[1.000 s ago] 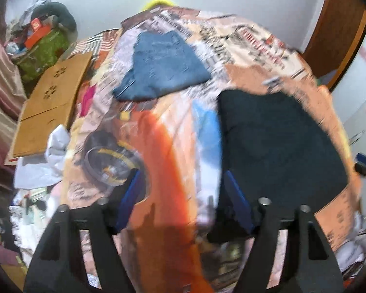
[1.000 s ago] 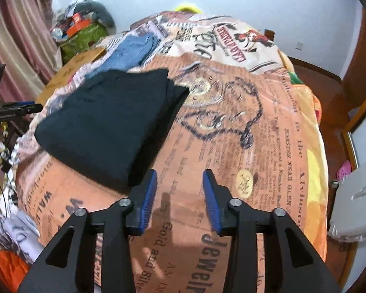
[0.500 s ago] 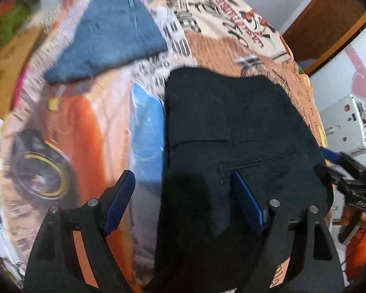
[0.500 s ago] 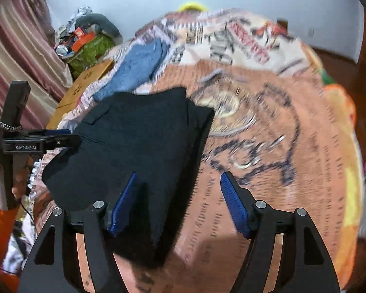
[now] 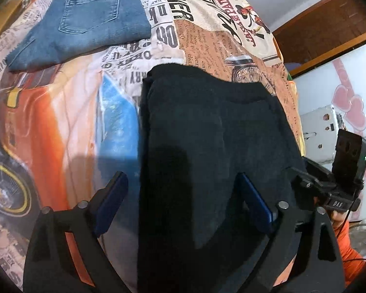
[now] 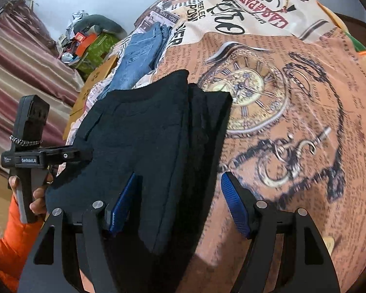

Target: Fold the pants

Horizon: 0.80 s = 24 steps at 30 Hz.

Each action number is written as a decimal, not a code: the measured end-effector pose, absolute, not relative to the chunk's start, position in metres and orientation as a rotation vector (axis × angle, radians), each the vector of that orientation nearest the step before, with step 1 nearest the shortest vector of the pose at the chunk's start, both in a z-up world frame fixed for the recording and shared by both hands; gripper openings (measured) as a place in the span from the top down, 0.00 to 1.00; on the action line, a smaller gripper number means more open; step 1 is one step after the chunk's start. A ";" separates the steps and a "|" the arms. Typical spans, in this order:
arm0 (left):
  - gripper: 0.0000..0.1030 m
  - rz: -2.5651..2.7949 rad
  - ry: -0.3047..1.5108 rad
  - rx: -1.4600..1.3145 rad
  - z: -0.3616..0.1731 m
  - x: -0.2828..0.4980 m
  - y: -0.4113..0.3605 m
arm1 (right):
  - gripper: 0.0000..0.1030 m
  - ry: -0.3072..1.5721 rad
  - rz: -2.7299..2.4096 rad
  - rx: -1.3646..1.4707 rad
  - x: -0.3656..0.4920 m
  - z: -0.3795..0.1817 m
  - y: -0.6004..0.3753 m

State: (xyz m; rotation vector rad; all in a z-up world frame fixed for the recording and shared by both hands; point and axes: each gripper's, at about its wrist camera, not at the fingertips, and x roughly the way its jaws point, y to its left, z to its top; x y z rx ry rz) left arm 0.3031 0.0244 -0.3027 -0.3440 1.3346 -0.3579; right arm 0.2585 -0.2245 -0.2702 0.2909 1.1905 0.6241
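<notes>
Right of the black pants [image 6: 144, 146], the printed bedspread [image 6: 292, 127] lies bare, giving open passage. Beyond the pants, folded jeans [image 5: 83, 19] occupy the cover. Left of them, clutter [image 6: 85, 44] (bags, boxes) lines the bedside.

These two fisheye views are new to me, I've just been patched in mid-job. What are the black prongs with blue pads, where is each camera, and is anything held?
The prongs are two-finger tools a person carries, each with a camera looking along its fingers. One view is from the left hand-held gripper, the other from the right hand-held gripper. Both are open, holding nothing, and straddle opposite side edges of the folded black pants on a printed bedspread. Folded blue jeans lie farther back. Each view shows the other tool beside the pants.
</notes>
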 end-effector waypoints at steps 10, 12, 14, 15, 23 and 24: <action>0.10 -0.398 1.358 -0.266 -0.307 0.330 -0.003 | 0.35 1.216 0.687 0.279 0.279 -0.275 -0.208; 0.12 -0.387 1.355 -0.245 -0.307 0.331 -0.006 | 0.44 1.221 0.686 0.288 0.282 -0.276 -0.208; 0.16 -0.384 1.352 -0.228 -0.305 0.331 -0.008 | 0.53 1.205 0.688 0.277 0.282 -0.275 -0.210; 0.20 -0.385 1.348 -0.221 -0.303 0.330 -0.008 | 0.59 1.203 0.691 0.276 0.283 -0.274 -0.211; 0.43 -0.390 1.294 -0.242 -0.287 0.310 0.001 | 0.79 1.106 0.706 0.186 0.267 -0.258 -0.211; 0.48 -0.381 1.282 -0.227 -0.283 0.307 0.001 | 0.80 1.088 0.705 0.172 0.264 -0.255 -0.210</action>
